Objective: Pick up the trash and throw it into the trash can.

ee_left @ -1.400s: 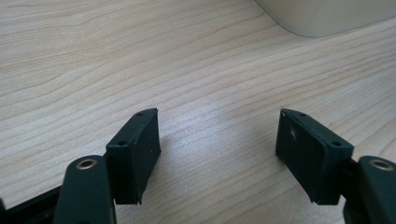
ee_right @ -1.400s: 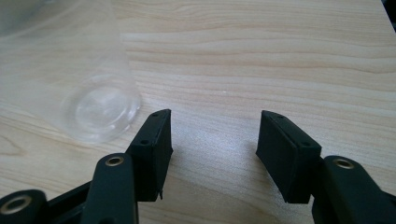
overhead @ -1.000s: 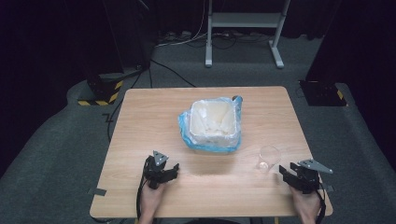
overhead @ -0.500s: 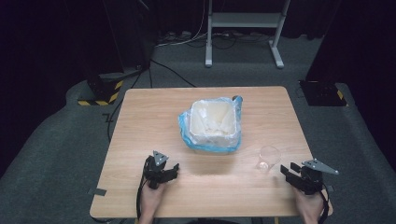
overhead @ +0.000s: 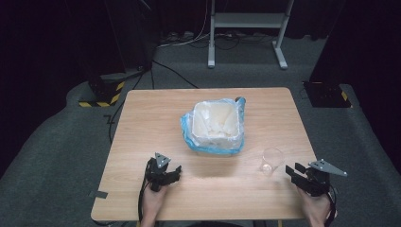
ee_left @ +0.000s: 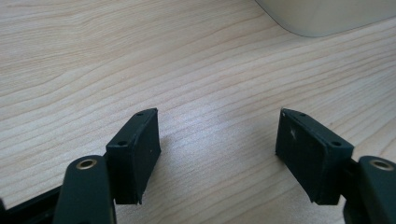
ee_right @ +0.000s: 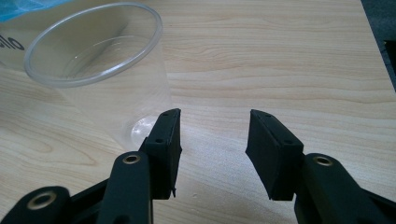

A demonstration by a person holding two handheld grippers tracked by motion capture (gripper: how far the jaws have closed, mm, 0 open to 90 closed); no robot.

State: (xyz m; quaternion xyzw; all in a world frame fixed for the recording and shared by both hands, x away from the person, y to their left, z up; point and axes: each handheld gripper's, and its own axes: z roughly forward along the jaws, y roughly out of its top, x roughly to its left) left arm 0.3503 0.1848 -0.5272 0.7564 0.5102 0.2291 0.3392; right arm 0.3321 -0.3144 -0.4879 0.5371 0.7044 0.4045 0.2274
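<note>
The right gripper, fingers half-wide, empty and just closing, sits beside the cup, needing to straddle it; the left gripper idles wide on the tabletop.

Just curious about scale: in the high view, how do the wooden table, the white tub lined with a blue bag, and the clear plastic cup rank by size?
1. Wooden table
2. White tub lined with a blue bag
3. Clear plastic cup
</note>
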